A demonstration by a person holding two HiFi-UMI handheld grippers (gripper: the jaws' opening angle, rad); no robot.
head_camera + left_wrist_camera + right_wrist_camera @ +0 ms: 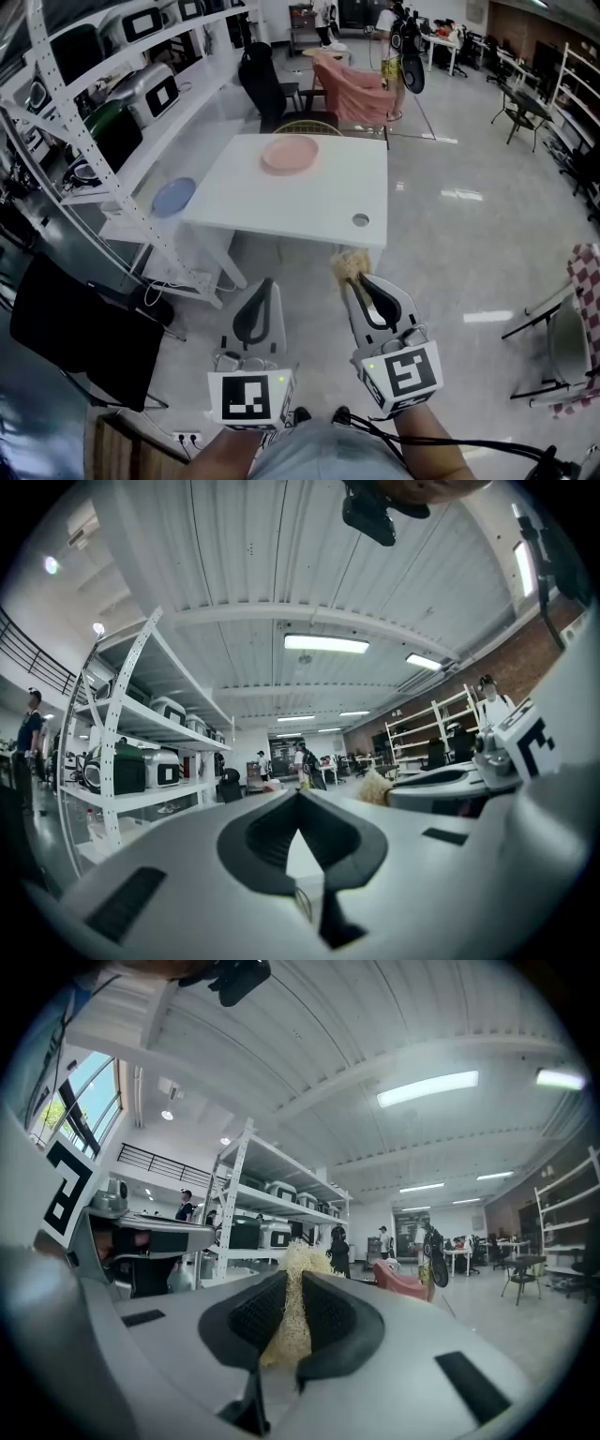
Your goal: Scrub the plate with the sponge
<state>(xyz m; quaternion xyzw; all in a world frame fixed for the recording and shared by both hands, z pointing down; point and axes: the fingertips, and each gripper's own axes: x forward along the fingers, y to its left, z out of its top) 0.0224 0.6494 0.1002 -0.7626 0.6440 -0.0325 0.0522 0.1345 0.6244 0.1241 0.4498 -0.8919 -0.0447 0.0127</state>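
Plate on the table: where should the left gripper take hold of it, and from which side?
Probably the rim at its left edge, coming in low from the left. The plate lies flat on the table, so only the rim gives the jaws something to close on. The left gripper is empty, and that side leaves the middle free for the sponge in the right gripper.

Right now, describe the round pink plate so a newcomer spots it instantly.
Find the white rectangular table beside the shelving rack. The round pink plate lies near its far edge, the only dish on it; the round blue plate sits off it, on a low shelf left.
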